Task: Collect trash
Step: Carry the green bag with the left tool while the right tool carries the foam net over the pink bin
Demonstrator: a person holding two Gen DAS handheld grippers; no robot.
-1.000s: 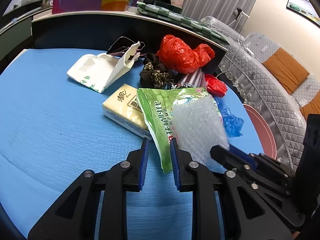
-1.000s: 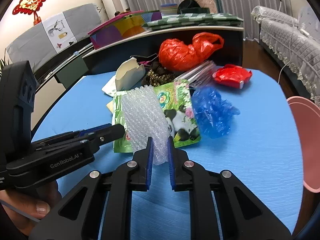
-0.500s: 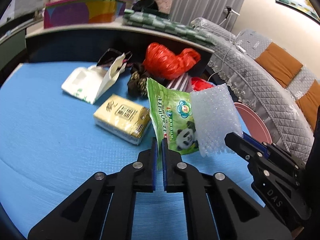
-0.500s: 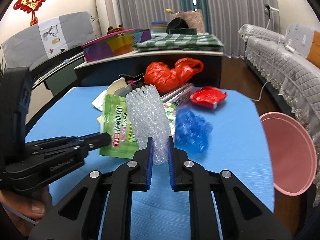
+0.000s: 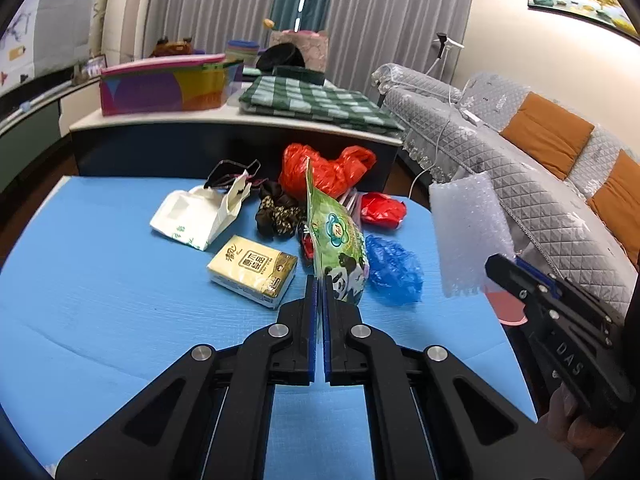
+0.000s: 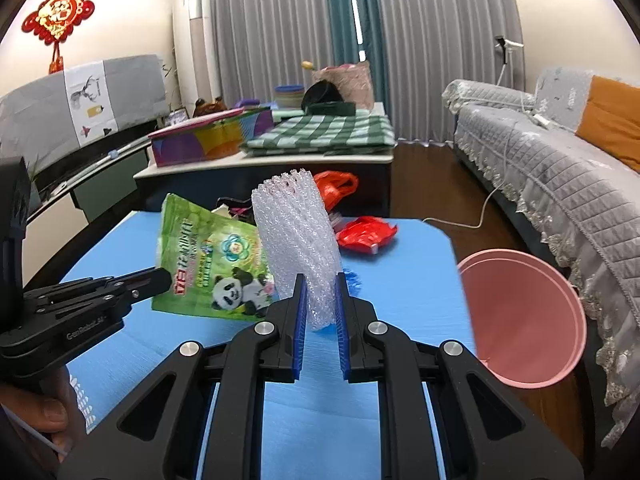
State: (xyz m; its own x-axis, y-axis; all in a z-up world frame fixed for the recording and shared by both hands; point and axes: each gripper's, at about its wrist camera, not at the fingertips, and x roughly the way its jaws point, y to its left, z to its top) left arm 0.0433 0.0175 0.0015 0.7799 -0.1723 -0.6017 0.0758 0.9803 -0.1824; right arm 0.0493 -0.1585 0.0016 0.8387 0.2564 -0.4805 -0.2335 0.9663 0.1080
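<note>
Left hand-held gripper (image 5: 319, 280) clamping green panda wrapper (image 5: 336, 236), right hand-held gripper (image 6: 320, 280) pinching bubble wrap (image 6: 296, 236), above blue table (image 5: 100, 280)

We've got the tissue pack (image 5: 253, 270) as our anchor on the table (image 5: 100, 304). Behind it to the left lies the torn paper bag (image 5: 198, 212), straight behind it the scrunchie (image 5: 278, 210), and further back the knotted plastic bag (image 5: 326, 168). To its right sits the crumpled glove (image 5: 394, 270), and off the table's right edge, the basin (image 6: 524, 316).
</note>
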